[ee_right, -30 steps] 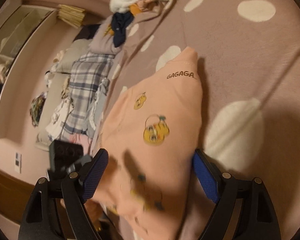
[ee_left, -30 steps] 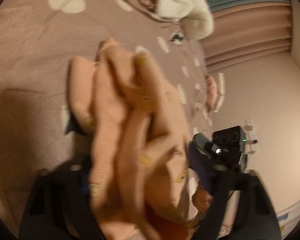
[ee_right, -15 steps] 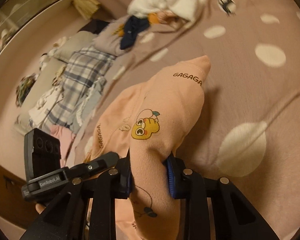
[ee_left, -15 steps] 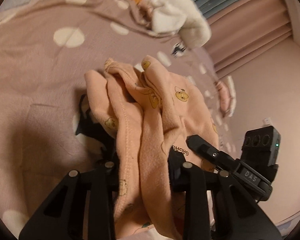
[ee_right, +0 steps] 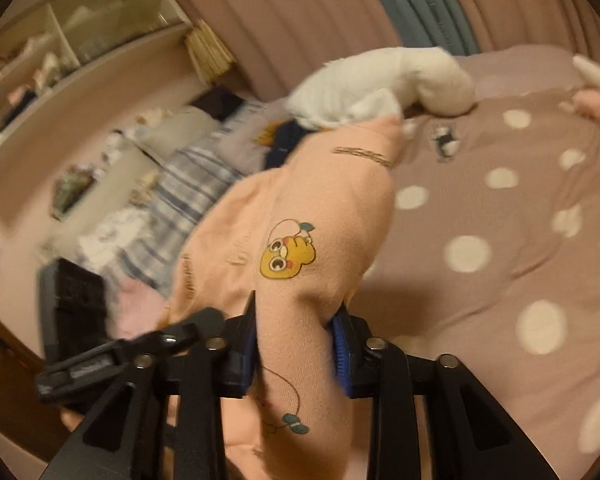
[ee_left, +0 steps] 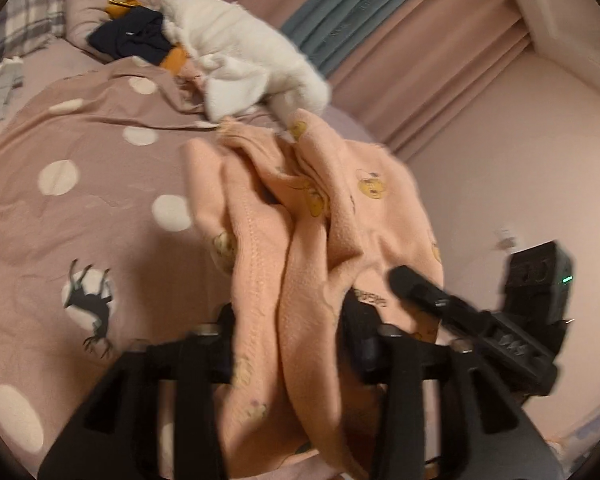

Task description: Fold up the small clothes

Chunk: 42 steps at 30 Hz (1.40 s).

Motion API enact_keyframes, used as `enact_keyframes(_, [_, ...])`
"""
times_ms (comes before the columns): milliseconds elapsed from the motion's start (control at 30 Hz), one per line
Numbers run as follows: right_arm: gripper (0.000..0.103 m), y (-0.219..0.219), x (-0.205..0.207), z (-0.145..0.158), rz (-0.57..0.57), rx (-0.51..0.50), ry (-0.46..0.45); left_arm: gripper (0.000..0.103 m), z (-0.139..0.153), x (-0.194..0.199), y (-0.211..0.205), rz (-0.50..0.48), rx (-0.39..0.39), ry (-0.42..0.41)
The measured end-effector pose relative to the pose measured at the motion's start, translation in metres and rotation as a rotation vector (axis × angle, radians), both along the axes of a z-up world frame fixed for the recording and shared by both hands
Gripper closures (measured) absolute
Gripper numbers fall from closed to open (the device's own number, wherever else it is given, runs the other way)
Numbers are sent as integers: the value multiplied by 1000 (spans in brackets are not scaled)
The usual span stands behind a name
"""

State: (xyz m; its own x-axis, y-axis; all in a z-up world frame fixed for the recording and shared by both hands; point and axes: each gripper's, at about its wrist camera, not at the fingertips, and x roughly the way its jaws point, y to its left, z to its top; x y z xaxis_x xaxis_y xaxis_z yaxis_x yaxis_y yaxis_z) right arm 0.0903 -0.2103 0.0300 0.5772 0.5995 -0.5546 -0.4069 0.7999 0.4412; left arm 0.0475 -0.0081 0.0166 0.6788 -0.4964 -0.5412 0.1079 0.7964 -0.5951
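A small peach garment (ee_left: pixel 312 216) printed with yellow cartoon figures is held up above the polka-dot bedspread (ee_left: pixel 80 184). My left gripper (ee_left: pixel 288 332) is shut on a bunched edge of it. My right gripper (ee_right: pixel 294 332) is shut on another part of the same garment (ee_right: pixel 300 216), which drapes forward over its blue pads. Each gripper shows in the other's view, close beside it: the right one (ee_left: pixel 460 316) in the left wrist view and the left one (ee_right: pixel 112 352) in the right wrist view. The garment's lower part is hidden behind the fingers.
A white fluffy garment (ee_left: pixel 244 60) and dark blue and orange clothes (ee_left: pixel 136 36) lie piled at the far end of the bed. A plaid cloth (ee_right: pixel 180 188) and shelves (ee_right: pixel 80 40) lie left. Pink and grey curtains (ee_left: pixel 420 40) hang behind.
Both grippers closed on the peach garment and lifted it off the bedspread. The views have tilted up toward the curtains and the far clothes pile.
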Motion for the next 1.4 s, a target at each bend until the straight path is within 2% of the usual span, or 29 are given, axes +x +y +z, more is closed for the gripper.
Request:
enact_keyframes(33, [39, -4, 1, -4, -43, -29, 27, 6, -4, -1, -3, 22, 47, 30])
enact_keyframes(67, [30, -9, 1, -8, -67, -31, 39, 1, -11, -1, -2, 51, 81, 53])
enact_keyframes(100, [20, -15, -1, -12, -79, -13, 42, 1, -15, -6, 0, 76, 89, 52])
enact_keyframes(200, [19, -26, -8, -21, -94, 10, 45, 0, -25, -14, 7, 109, 138, 49])
enact_keyframes(267, [18, -24, -11, -28, -128, -58, 88, 0, -34, -17, 6, 69, 188, 76])
enact_keyframes(333, [18, -22, -13, -38, -130, -94, 124, 0, -41, -21, 5, 44, 193, 75])
enact_keyframes(433, [18, -20, -14, -47, -105, -84, 148, 0, -48, -27, 1, 7, 195, 83])
enact_keyframes(600, [18, -21, -23, -51, -109, -89, 165, 0, -46, -30, -14, -32, 268, 86])
enact_keyframes(800, [17, -27, -26, -56, -117, -66, 180, 0, -45, -37, -27, -79, 286, 63])
enact_keyframes(1033, [17, -33, -26, -67, -153, -79, 212, 0, -44, -45, -39, -94, 337, 25])
enact_keyframes(1133, [16, -38, -33, -75, -176, -75, 212, 0, -48, -50, -37, -65, 350, 6])
enact_keyframes(1200, [12, -43, -41, -85, -204, -52, 198, 0, -56, -57, -34, -43, 339, -27])
enact_keyframes(1300, [10, -49, -48, -110, -240, -25, 214, 0, -68, -59, -35, -44, 367, -9])
enact_keyframes(1400, [10, -43, -41, -127, -242, -94, 299, 0, -70, -55, -42, -47, 427, -15])
